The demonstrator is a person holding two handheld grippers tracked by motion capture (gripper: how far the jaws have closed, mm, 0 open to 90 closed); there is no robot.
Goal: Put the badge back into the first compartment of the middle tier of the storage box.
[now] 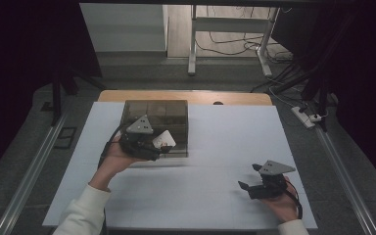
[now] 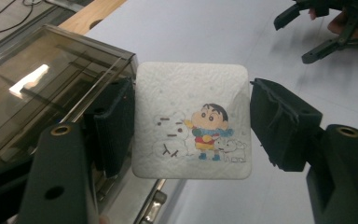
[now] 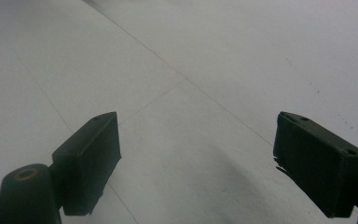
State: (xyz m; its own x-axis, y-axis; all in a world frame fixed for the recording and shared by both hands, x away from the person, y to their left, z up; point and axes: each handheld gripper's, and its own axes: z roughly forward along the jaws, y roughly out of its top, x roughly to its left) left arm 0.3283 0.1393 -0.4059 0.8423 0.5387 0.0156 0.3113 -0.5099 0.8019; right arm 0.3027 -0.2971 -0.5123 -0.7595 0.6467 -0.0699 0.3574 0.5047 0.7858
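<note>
Your left tongs (image 2: 191,126) are clamped on the white cartoon pad (image 2: 193,121), seemingly just outside the smoky box (image 2: 42,88) beside them; setting it down remains. Right tongs (image 3: 196,163) gape, idle.

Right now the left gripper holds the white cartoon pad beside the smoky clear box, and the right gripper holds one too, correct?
Not quite. The right gripper is open with nothing between its jaws, as the right gripper view shows. The left gripper does hold the white cartoon pad beside the smoky clear box.
</note>
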